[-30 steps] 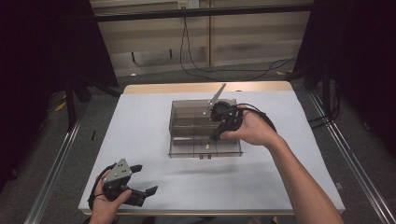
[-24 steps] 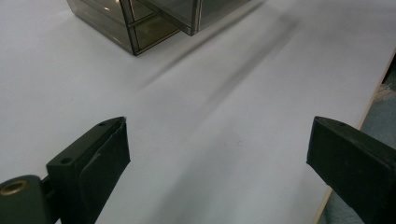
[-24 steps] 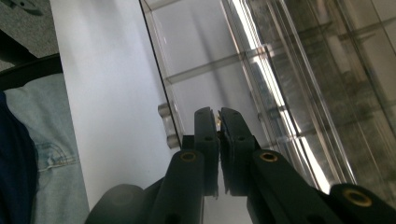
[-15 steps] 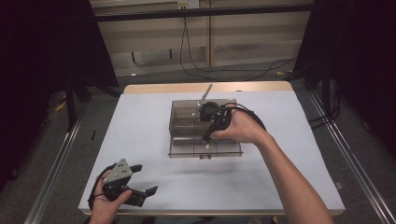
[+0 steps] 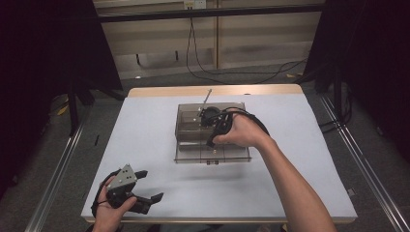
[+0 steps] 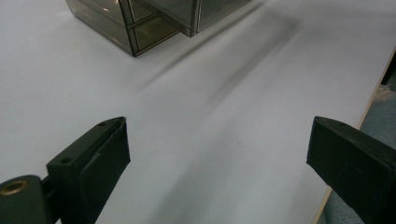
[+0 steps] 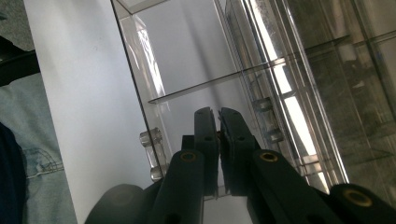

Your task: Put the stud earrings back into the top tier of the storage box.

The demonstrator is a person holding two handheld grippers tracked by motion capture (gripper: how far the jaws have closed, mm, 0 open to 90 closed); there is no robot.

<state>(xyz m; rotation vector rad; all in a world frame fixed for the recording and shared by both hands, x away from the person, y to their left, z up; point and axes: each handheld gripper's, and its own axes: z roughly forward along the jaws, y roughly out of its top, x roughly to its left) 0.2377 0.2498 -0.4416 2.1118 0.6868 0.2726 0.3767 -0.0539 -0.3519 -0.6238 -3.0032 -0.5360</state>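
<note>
A smoky clear plastic box (image 5: 184,145) with compartments stands mid-table, its drawer pulled toward the near side. My right gripper (image 5: 211,143) hovers over it, pointing toward the person. Its jaws are shut with nothing visible between them. In the right gripper view its tips (image 7: 218,113) hang above a clear drawer compartment (image 7: 187,60), just past the drawer's clear knob (image 7: 153,156). A thin grey rod (image 5: 208,95) sticks out behind that gripper toward the far edge. My left gripper (image 5: 152,185) rests open near the table's front left, facing the box corner (image 6: 135,28) across bare white tabletop.
The white table (image 5: 309,145) has open surface all around the box. Its wooden far edge (image 5: 164,91) and near right edge (image 6: 369,112) mark the limits. Cables lie on the floor behind. Denim-clad legs (image 7: 32,140) show beyond the table edge.
My right hand and gripper slid leftward over the box and sank a little; the grey rod moved with it. The left gripper stayed where it was.
</note>
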